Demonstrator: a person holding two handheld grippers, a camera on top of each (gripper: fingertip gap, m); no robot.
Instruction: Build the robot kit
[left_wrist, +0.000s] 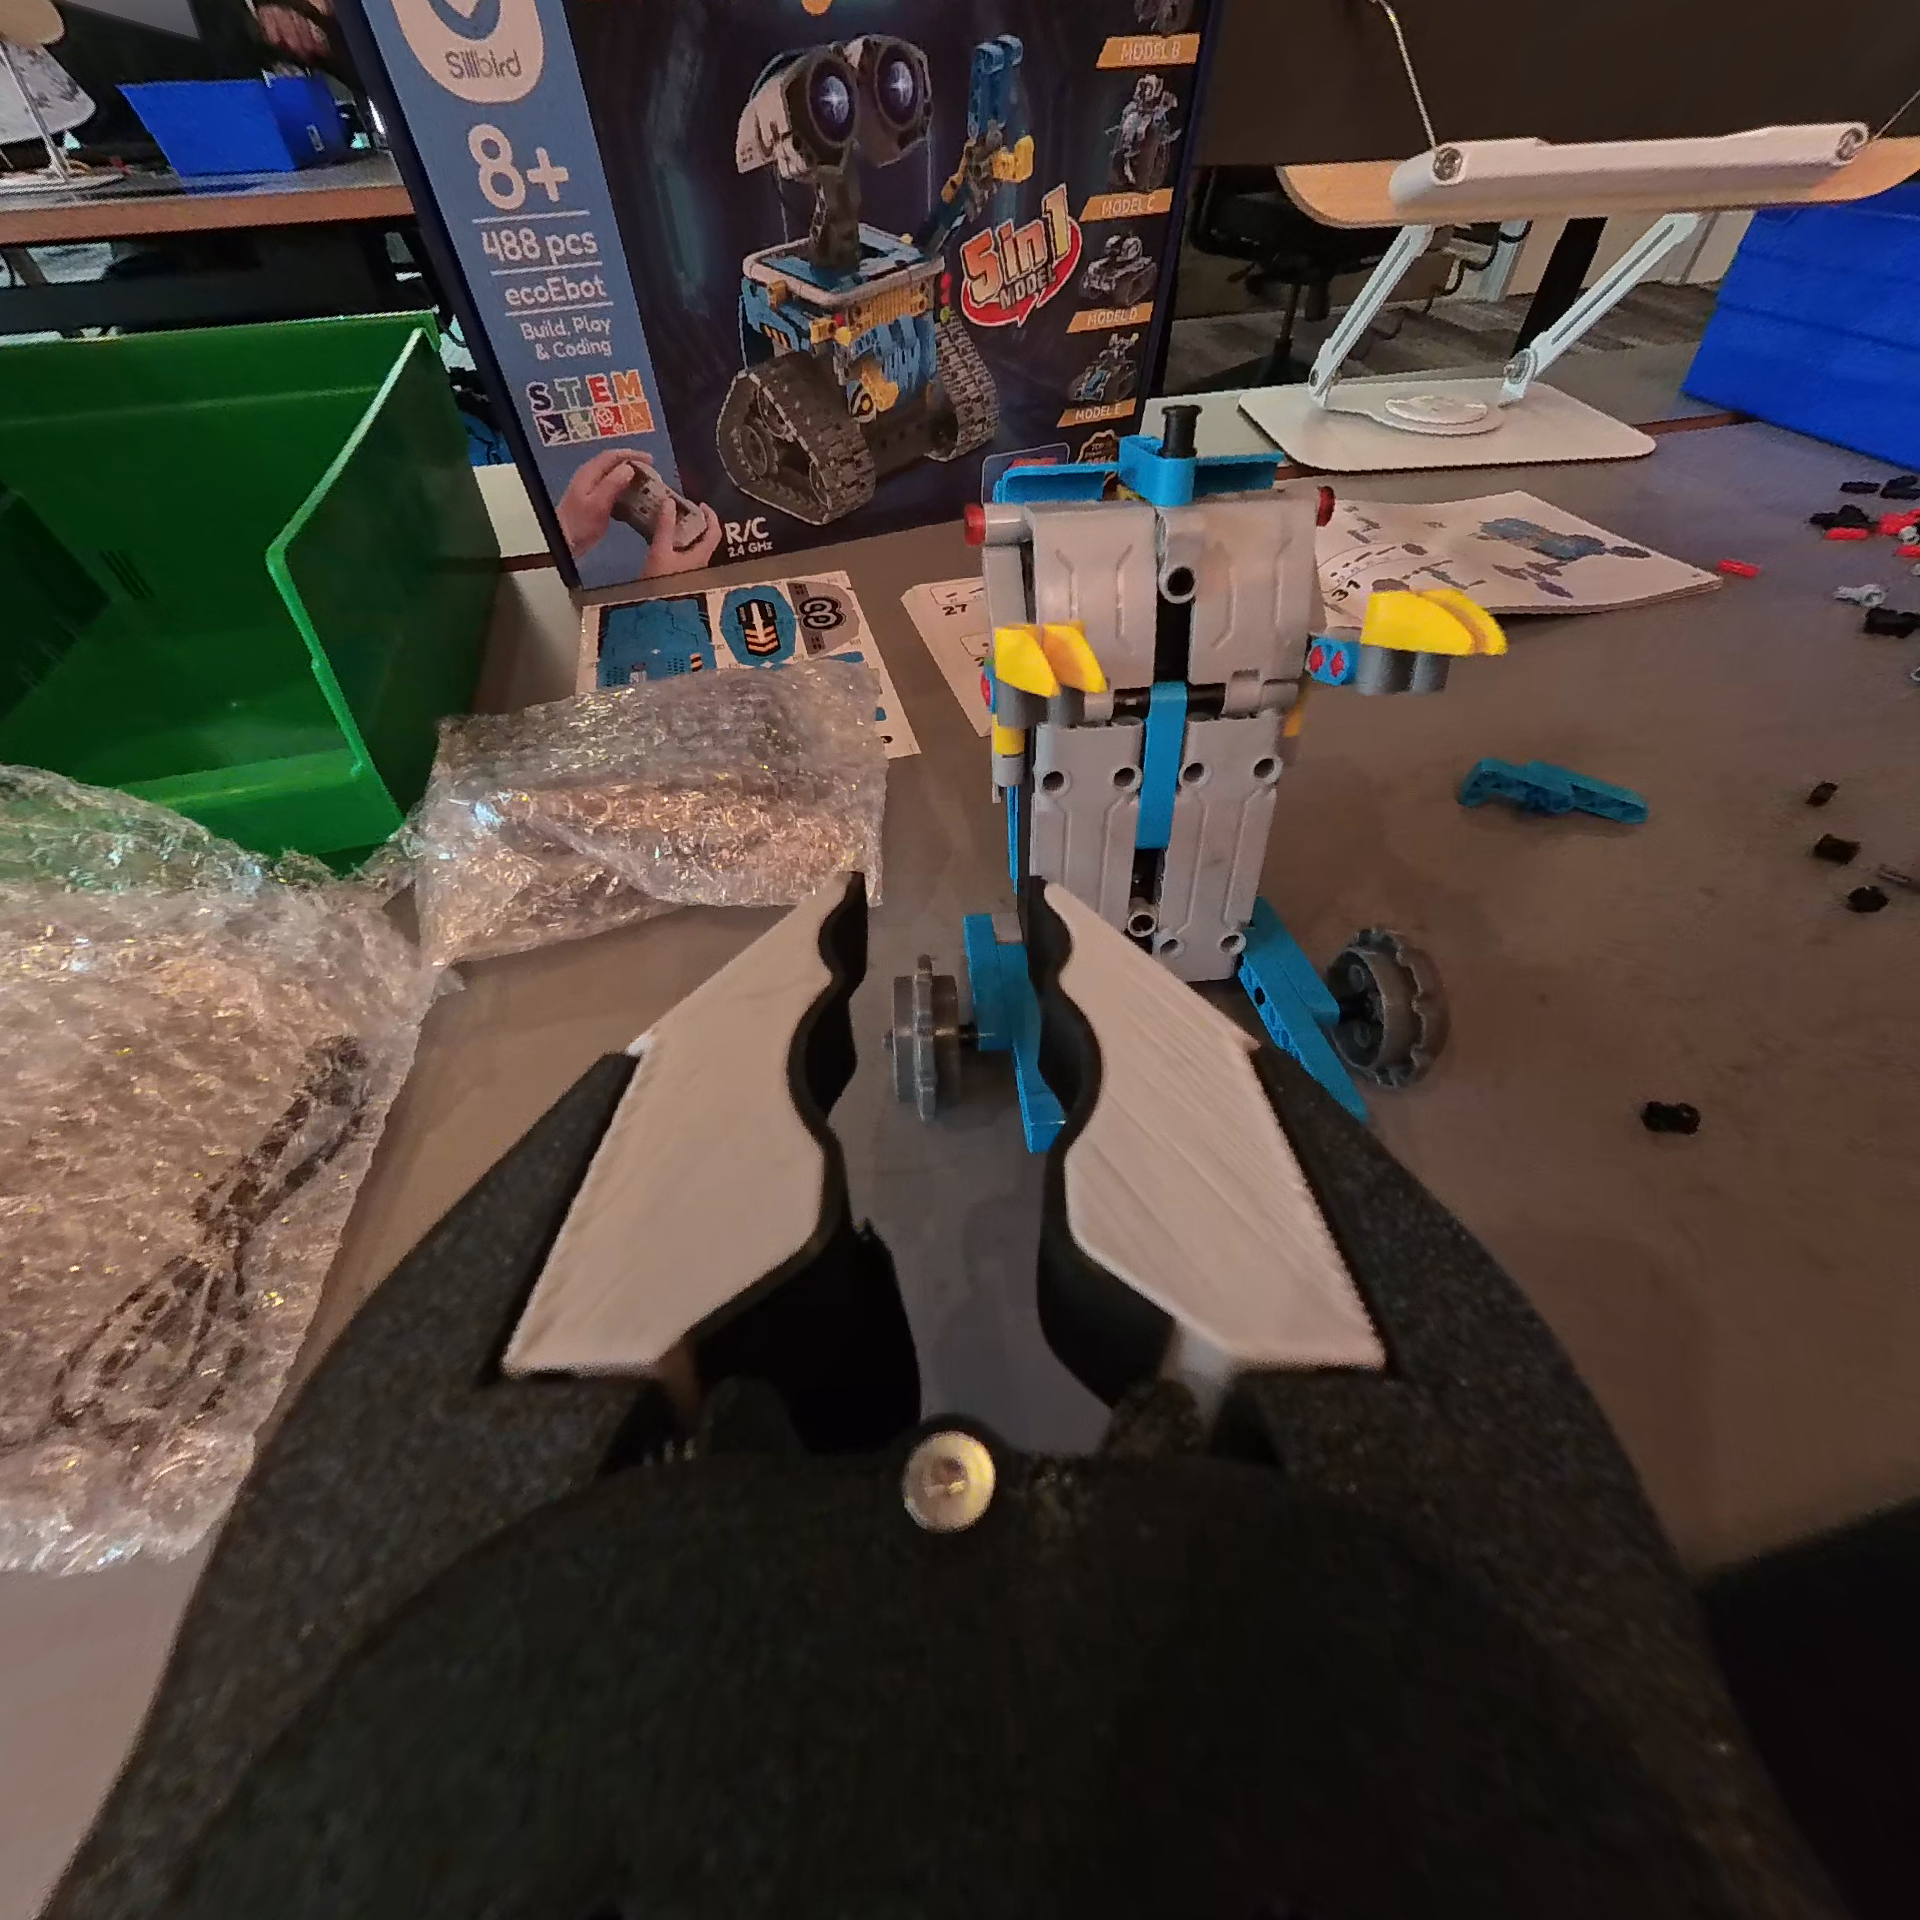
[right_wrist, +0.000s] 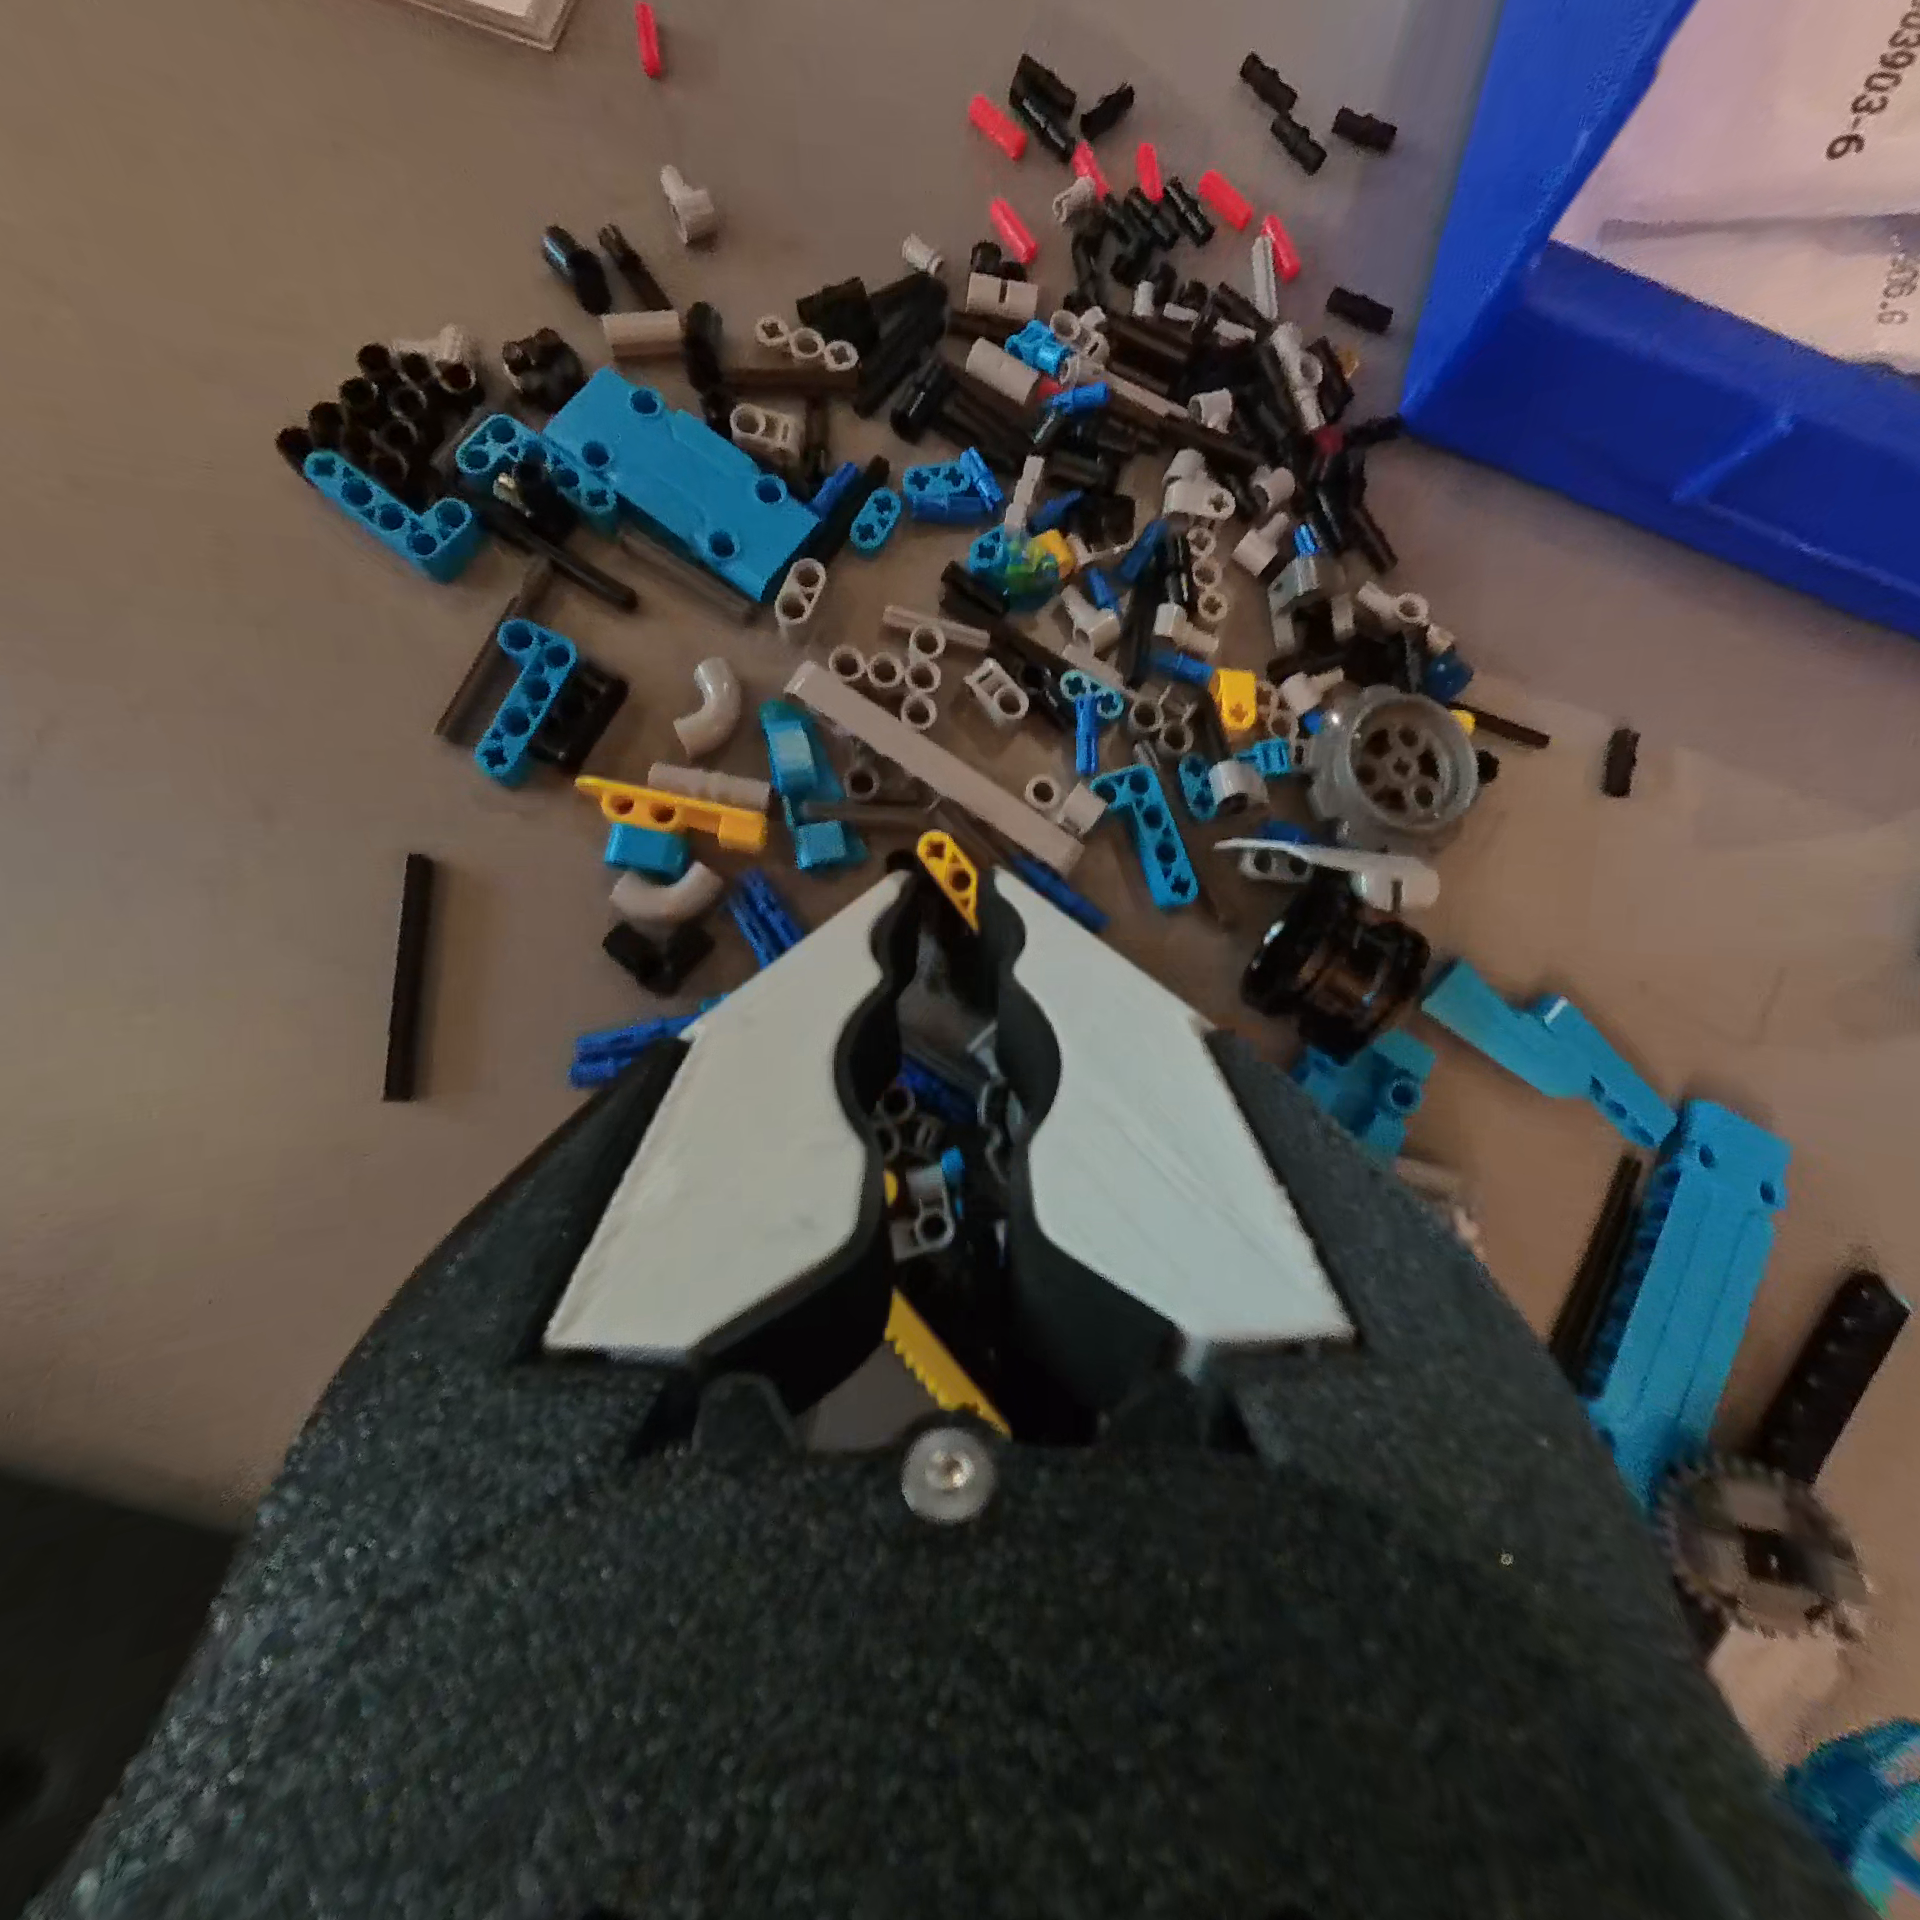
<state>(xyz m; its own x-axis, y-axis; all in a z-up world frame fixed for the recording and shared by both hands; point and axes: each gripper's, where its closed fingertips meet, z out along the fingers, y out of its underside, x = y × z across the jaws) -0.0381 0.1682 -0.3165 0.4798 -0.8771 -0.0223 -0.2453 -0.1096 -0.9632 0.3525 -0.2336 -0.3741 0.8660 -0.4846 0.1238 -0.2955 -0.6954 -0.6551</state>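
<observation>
Left gripper (left_wrist: 945, 914): jaws apart, empty, just before grey-blue brick robot model (left_wrist: 1153, 727) standing upright on table (left_wrist: 1558, 1039); grey gear (left_wrist: 920, 1039) at model's base between fingertips.

Right gripper (right_wrist: 951, 904): jaws nearly closed over loose-brick pile (right_wrist: 1039, 499); small yellow beam (right_wrist: 954, 875) at tips, grip unclear.

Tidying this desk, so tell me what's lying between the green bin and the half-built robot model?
In the left wrist view, a bubble-wrap bundle lies between the green bin and the robot model, with a sticker sheet just behind it.

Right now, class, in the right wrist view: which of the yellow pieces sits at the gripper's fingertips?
The small yellow beam with holes, right at the right gripper tips. The other yellow holed beam lies farther left, above a blue block.
</observation>
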